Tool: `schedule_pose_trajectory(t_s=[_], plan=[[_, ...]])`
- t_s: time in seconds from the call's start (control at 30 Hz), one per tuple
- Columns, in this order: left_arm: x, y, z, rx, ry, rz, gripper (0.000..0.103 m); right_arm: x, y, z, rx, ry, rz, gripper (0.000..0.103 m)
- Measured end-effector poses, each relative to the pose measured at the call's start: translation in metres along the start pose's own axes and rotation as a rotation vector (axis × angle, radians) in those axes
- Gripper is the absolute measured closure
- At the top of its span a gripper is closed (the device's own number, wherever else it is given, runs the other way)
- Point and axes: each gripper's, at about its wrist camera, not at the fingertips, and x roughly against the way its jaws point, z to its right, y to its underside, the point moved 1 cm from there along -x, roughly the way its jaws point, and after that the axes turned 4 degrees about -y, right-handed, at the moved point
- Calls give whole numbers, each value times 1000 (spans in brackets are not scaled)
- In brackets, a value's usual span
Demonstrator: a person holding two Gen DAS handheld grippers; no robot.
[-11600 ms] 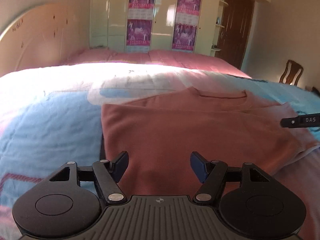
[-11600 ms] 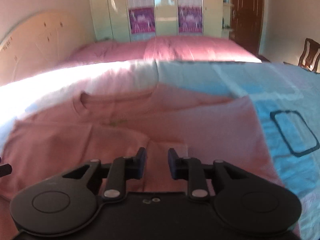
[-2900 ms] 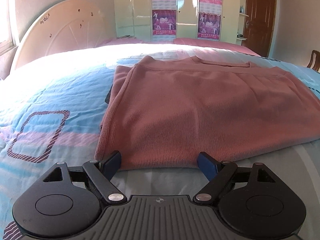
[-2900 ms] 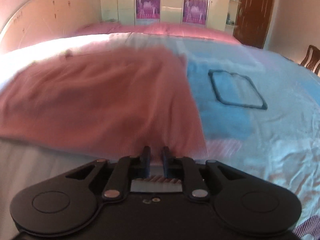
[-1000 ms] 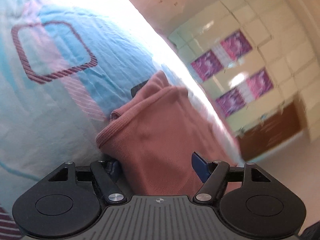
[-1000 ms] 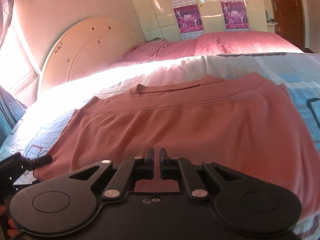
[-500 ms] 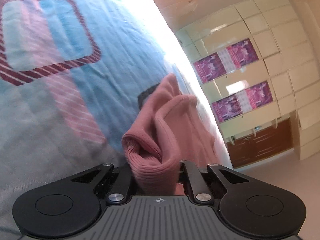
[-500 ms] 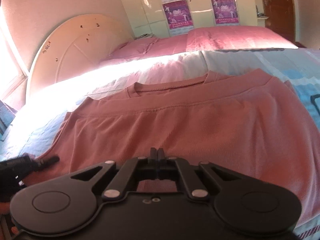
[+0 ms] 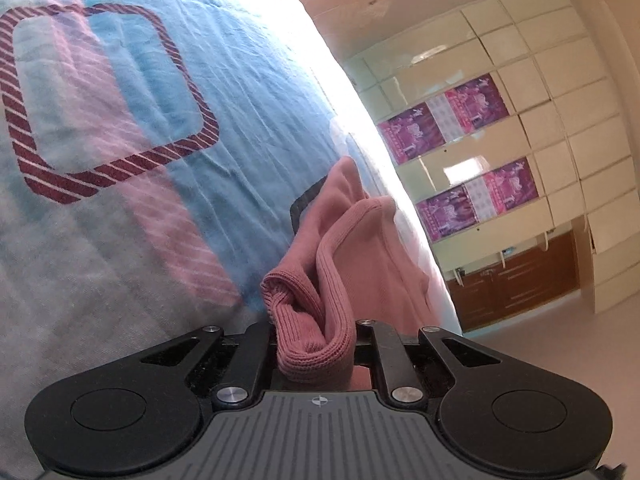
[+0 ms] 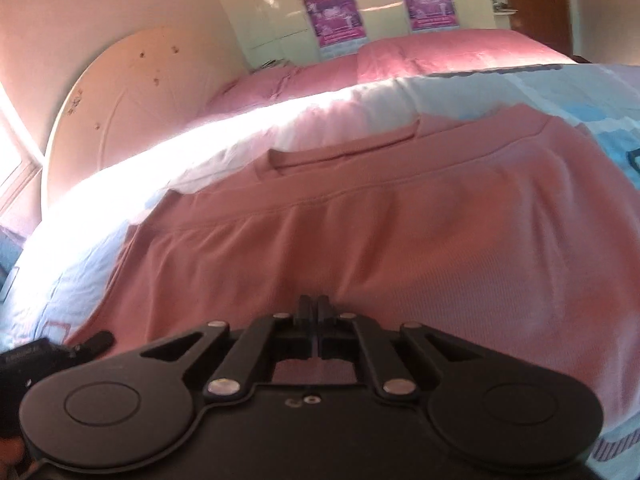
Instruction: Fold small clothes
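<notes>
Now the pink shirt lies on the bed cover — one bunched corner is pinched tight in the left gripper. Near edge — the right gripper is squeezed closed on it too.

Both the left gripper and the right gripper are matte black, with round discs and silver screws.
</notes>
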Motion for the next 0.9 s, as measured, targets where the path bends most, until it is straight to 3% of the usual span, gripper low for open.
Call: schedule_pose_trajectory(t_s=[0.37,0.5,0.63,0.9], plan=[[5,1,29,-113,-36,41,95,-8,-4,19,-107,-58,-22,103],[9,11,81,-253,5,75,95,5,-11,36,-128,-102,23,100],[1,34,146,-384,26,45,95,35,-21,76,-190,-116,101,99],[-39,149,286,-618,68,-62,95,114,-46,203,-333,-91,230,97]])
